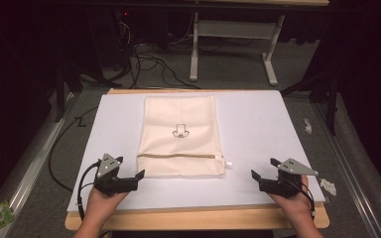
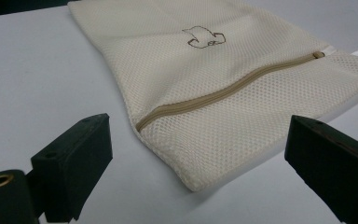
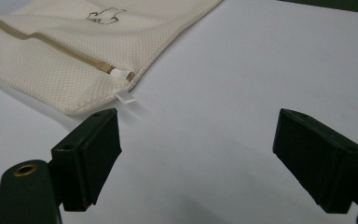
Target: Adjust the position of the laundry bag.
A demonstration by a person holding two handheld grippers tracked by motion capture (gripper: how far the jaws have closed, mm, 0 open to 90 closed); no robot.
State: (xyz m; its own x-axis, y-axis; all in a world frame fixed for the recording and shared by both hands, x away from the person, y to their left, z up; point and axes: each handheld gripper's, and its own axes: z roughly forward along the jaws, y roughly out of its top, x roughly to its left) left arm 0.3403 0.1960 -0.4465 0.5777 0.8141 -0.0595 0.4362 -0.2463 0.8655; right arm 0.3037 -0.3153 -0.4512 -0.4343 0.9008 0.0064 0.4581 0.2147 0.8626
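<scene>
A cream mesh bag (image 1: 180, 136) lies flat on the white surface (image 1: 258, 129), its long side running away from the person, its near edge between the 2 tongs. The weave is a fine honeycomb net, soft and slightly rumpled. A tan zipper (image 2: 223, 91) crosses it near the lower end, closed, ending at a small white pull tab (image 3: 125, 96) that sticks out past the bag's right corner. A small dark outline emblem (image 1: 180, 131) sits mid-bag.

The left tongs (image 1: 129, 179) rest on the surface just beside the bag's near left corner, jaws spread wide and holding nothing. The right tongs (image 1: 259, 179) sit well apart from the bag on bare surface, jaws likewise wide and empty.

Nothing lies between either tongs and the bag. Beyond the surface, black cables (image 1: 149, 62) trail over grey carpet by a white table frame (image 1: 233, 44).
</scene>
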